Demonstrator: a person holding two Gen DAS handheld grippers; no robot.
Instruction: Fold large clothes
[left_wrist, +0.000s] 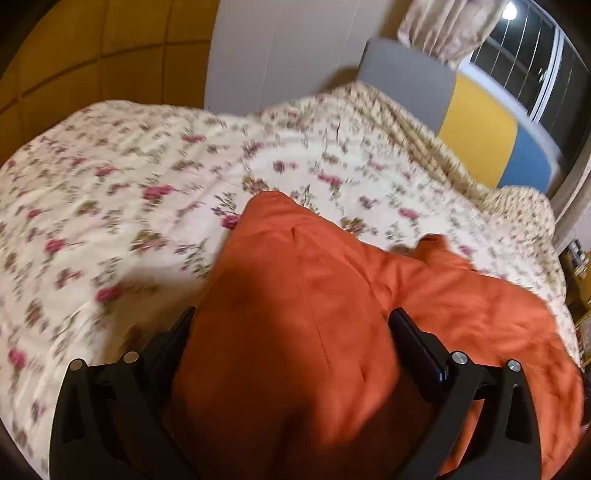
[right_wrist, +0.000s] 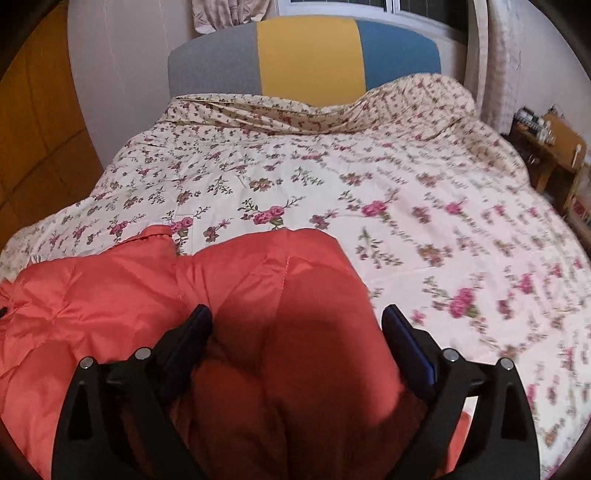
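An orange padded garment (left_wrist: 295, 295) lies on the flowered bedspread (left_wrist: 110, 166). In the left wrist view a thick fold of it bulges up between the two black fingers of my left gripper (left_wrist: 291, 317), whose jaws stand wide apart around it. In the right wrist view the same garment (right_wrist: 110, 288) spreads to the left, and another thick fold fills the gap of my right gripper (right_wrist: 295, 314), jaws also wide apart. Whether the pads press the fabric is hidden by the bulging cloth.
The bed has a grey, yellow and blue headboard (right_wrist: 310, 55). A white wall and yellow wardrobe (left_wrist: 92, 55) stand to the left. A window with curtain (left_wrist: 524, 55) is behind the bed. A cluttered wooden side table (right_wrist: 550, 147) stands at the right.
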